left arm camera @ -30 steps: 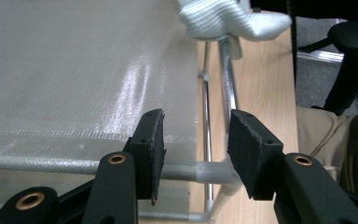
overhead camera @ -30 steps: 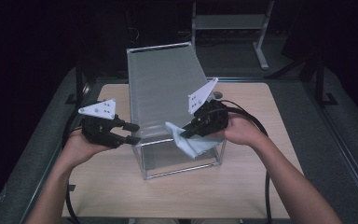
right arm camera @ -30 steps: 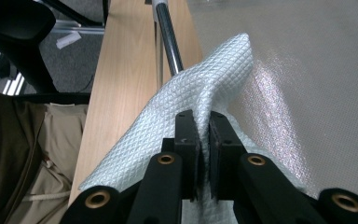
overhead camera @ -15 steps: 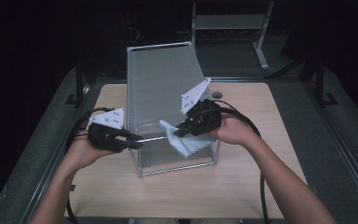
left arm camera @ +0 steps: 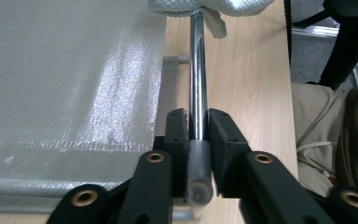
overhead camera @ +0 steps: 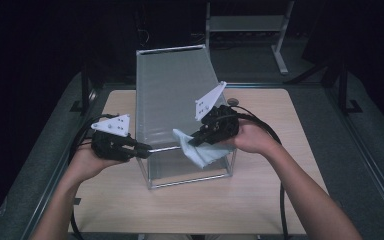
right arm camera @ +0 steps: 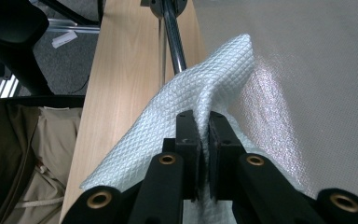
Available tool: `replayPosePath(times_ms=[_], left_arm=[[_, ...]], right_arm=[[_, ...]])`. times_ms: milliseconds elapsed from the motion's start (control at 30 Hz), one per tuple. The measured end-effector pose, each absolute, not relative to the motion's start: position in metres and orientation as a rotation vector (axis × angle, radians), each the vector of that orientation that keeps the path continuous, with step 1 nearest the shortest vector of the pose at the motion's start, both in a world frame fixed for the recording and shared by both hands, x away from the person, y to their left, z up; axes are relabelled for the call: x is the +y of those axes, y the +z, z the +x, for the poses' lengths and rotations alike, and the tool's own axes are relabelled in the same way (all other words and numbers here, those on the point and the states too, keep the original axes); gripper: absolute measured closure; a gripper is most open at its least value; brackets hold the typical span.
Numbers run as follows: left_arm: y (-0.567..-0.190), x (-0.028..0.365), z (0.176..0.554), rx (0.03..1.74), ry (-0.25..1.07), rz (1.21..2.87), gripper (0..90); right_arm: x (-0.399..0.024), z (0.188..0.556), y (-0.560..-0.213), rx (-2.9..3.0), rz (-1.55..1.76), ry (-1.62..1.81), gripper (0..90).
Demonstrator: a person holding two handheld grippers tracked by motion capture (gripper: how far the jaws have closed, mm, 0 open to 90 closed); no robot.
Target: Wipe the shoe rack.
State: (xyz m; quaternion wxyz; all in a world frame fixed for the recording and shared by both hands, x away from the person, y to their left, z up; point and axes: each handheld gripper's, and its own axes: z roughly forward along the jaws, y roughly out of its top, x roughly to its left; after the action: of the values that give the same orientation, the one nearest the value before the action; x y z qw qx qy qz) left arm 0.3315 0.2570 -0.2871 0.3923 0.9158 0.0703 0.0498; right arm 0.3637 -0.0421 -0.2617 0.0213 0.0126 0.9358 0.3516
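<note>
Two tongs are engaged on one frame; the left tongs (overhead camera: 141,147) have just been closing and now clamp the near end of the chrome rod (overhead camera: 161,148), the rod lying between both pads in the left gripper view (left arm camera: 197,140), its grey end cap (left arm camera: 198,172) just behind the grip; the right tongs (overhead camera: 196,141) are shut on the white cloth (overhead camera: 195,152), a fold of which is pinched between the pads in the right gripper view (right arm camera: 204,140); the cloth (right arm camera: 186,107) drapes over the rod (right arm camera: 175,42) at about the middle of its length; in the high view the rod forms the top front bar of the metal frame (overhead camera: 190,180), which stands at the centre of the bench (overhead camera: 260,200); the grey mesh sheet (overhead camera: 172,90) runs from the rod toward 12 o'clock, rising to the far bar; the left tongs lie at 9 o'clock of the cloth, the right tongs at 2 o'clock of it; both hands rest near the frame's front corners.
</note>
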Motion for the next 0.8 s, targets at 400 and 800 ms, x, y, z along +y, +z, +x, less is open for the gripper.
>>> replayPosePath(times_ms=[400,800], left_arm=[[-0.288,0.258,0.331,0.178,0.124,2.314,79.7],[-0.288,0.261,0.332,0.181,0.115,2.306,79.7]], right_arm=[[-0.061,0.369,-0.259,2.932,0.037,1.044,84.1],[-0.107,0.374,-0.262,2.915,0.151,1.091,84.3]])
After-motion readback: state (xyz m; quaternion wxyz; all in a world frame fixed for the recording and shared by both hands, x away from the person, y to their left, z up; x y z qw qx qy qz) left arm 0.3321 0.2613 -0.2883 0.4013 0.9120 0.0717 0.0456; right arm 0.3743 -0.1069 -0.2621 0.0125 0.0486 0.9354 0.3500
